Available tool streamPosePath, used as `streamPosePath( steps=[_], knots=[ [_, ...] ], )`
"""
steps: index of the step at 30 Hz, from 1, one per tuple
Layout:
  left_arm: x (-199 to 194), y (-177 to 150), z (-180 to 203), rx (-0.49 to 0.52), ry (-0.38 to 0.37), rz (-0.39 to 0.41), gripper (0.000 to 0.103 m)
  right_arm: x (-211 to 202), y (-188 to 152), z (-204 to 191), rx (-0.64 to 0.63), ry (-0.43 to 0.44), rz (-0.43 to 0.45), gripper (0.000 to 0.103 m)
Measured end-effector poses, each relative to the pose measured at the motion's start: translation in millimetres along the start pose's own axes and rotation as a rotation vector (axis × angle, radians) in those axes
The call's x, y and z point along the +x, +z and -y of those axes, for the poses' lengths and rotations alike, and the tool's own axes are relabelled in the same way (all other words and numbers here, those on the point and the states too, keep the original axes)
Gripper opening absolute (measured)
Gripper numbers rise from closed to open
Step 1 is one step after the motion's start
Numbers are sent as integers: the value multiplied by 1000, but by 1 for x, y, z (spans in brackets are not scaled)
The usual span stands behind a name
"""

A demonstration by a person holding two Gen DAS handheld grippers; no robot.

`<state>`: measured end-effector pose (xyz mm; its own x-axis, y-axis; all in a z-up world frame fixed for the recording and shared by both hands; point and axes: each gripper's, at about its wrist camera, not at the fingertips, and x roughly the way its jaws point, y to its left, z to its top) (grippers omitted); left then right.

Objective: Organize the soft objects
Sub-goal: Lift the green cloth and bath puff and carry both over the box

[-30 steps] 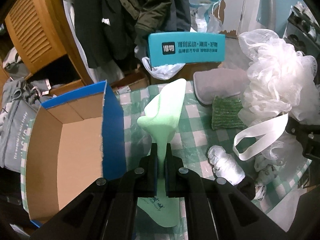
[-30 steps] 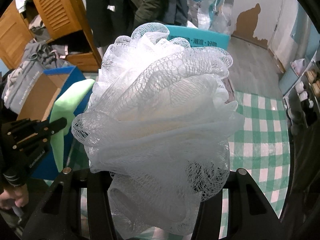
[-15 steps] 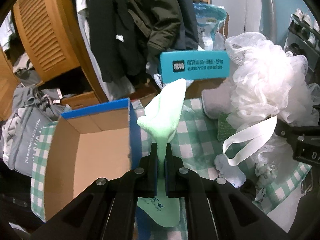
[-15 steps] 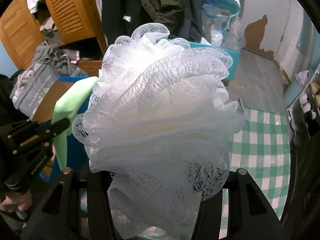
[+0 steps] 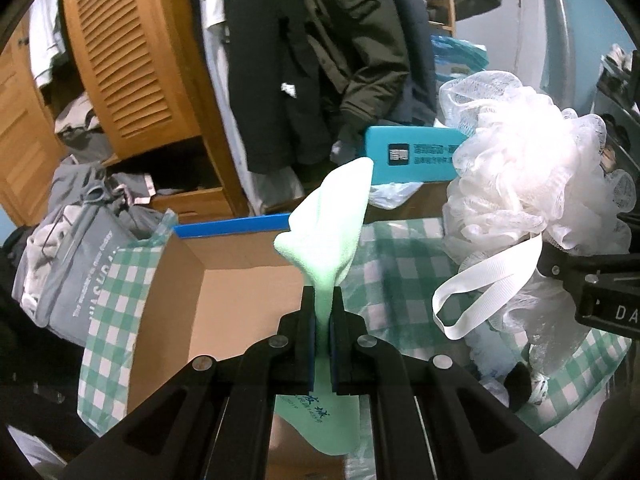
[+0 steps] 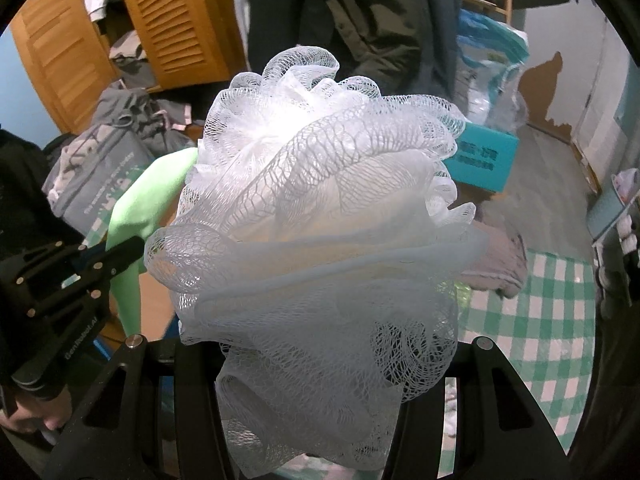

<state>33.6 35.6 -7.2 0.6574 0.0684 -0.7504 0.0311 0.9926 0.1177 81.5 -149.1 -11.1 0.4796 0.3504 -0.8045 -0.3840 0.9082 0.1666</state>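
Note:
My left gripper (image 5: pixel 322 300) is shut on a pale green insole (image 5: pixel 332 232), which sticks up from the pads over the open cardboard box (image 5: pixel 224 312) with a blue outside. My right gripper (image 6: pixel 316 344) is shut on a big white mesh bath puff (image 6: pixel 320 216) that fills the right wrist view and hides its fingertips. In the left wrist view the puff (image 5: pixel 524 184) hangs at the right with its white ribbon loop (image 5: pixel 480 296) dangling. In the right wrist view the left gripper (image 6: pixel 132 246) with the green insole (image 6: pixel 136 208) shows at the left.
The table has a green-and-white checked cloth (image 5: pixel 400 264). A teal box (image 5: pixel 412 156) stands behind it, and a grey folded pad (image 6: pixel 500 264) lies on the cloth. A grey bag (image 5: pixel 80 264) sits at the left, with coats and wooden louvred doors (image 5: pixel 132 60) behind.
Both grippers have risen and shifted left with their loads; the green insole now hangs over the box opening, and the bath puff has come closer to the box.

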Motion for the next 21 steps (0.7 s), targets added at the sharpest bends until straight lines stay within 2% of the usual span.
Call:
streamPosePath(
  steps=[8,21],
  knots=[
    [0,-7,-39,-53,57,-2,5,16,16,-39,-43,49,-11,49],
    [26,-28,-106,-197,101,-68,5,62,50,-112,-107,100,-71,49]
  ],
)
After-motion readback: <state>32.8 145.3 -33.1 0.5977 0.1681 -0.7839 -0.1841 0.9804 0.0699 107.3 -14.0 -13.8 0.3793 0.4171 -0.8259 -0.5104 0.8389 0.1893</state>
